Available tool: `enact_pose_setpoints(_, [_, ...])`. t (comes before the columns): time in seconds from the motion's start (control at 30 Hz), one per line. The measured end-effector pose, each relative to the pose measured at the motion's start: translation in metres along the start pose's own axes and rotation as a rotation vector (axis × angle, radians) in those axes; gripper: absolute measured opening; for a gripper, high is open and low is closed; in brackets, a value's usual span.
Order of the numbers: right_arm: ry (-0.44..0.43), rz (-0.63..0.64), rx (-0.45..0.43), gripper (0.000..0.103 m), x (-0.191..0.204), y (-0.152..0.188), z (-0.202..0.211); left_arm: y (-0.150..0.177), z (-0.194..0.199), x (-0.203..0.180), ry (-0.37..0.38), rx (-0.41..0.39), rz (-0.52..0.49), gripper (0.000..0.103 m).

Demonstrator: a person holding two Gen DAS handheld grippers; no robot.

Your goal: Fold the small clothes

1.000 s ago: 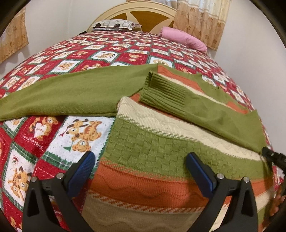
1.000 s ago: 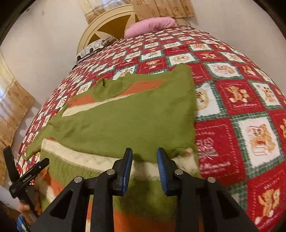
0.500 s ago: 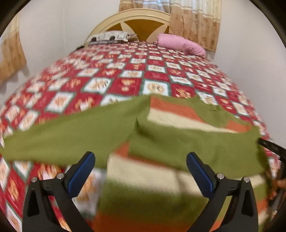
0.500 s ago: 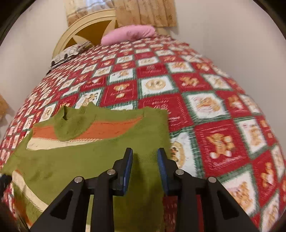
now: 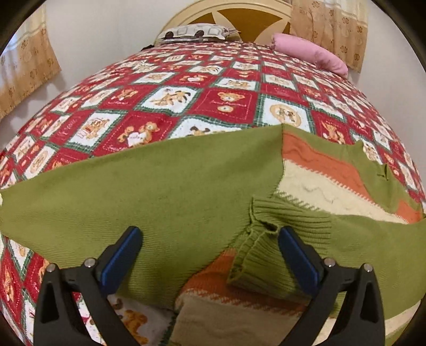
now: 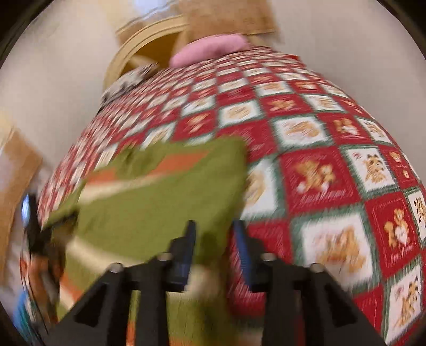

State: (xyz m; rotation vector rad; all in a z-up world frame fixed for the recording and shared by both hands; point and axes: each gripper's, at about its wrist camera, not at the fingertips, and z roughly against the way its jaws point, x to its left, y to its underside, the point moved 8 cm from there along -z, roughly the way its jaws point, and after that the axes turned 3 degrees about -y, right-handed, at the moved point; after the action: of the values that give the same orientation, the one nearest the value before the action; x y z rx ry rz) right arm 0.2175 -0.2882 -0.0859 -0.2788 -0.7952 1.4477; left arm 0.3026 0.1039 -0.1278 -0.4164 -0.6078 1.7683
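A small green, orange and cream striped sweater [image 5: 314, 173] lies on the bed. Its left sleeve [image 5: 138, 194] stretches out flat to the left. Its right sleeve is folded across the body, and the ribbed cuff [image 5: 266, 239] lies near the middle. My left gripper [image 5: 207, 247] is open and empty, its fingers straddling the left sleeve and the cuff. In the blurred right wrist view my right gripper [image 6: 215, 239] is narrowly apart over the sweater's right edge [image 6: 165, 207]. Nothing shows clamped between its fingers.
The bed has a red, white and green teddy-bear quilt [image 5: 186, 106]. A pink pillow [image 5: 311, 53], a patterned pillow [image 5: 194, 33] and a wooden headboard [image 5: 239, 18] are at the far end. Walls and curtains stand close on both sides.
My left gripper has moved forward, from over the lower body to the cuff and left sleeve. My right gripper has swung quickly, blurring its view; its narrow gap is unchanged.
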Motion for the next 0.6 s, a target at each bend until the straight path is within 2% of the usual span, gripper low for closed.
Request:
enact_pose_setpoints(0.13, [0.031,0.144,0.050,0.034,0.026,0.034,0.003,0.001,0.000,-0.003,0.000,-0.001,0.002,0.103])
enact_pose_setpoints(0.2, [0.156,0.224,0.065,0.034,0.025,0.039,-0.006,0.000,0.000,-0.004,-0.001,-0.002,0.002,0.103])
enact_pose_setpoints(0.27, [0.209,0.259,0.084,0.034,0.024,0.037,-0.018,0.001,0.001,-0.004,0.002,-0.003,0.004,0.103])
enact_pose_setpoints(0.33, [0.199,0.229,0.049,0.031,0.023,0.030,-0.018,0.000,0.001,-0.004,0.007,-0.006,0.007,0.103])
enact_pose_setpoints(0.37, [0.208,0.214,0.027,0.015,0.019,0.026,-0.017,0.000,0.001,-0.004,0.009,-0.007,0.008,0.103])
enact_pose_setpoints(0.4, [0.221,0.189,0.017,0.013,0.009,0.021,-0.017,0.001,0.001,-0.004,0.010,-0.007,0.008,0.103])
enact_pose_setpoints(0.5, [0.182,0.064,0.023,0.013,-0.019,0.025,-0.015,0.001,0.002,-0.005,0.013,-0.009,0.001,0.103])
enact_pose_setpoints(0.6, [0.144,0.031,-0.002,0.013,-0.028,0.034,-0.011,0.001,0.002,-0.006,0.012,-0.012,-0.008,0.103])
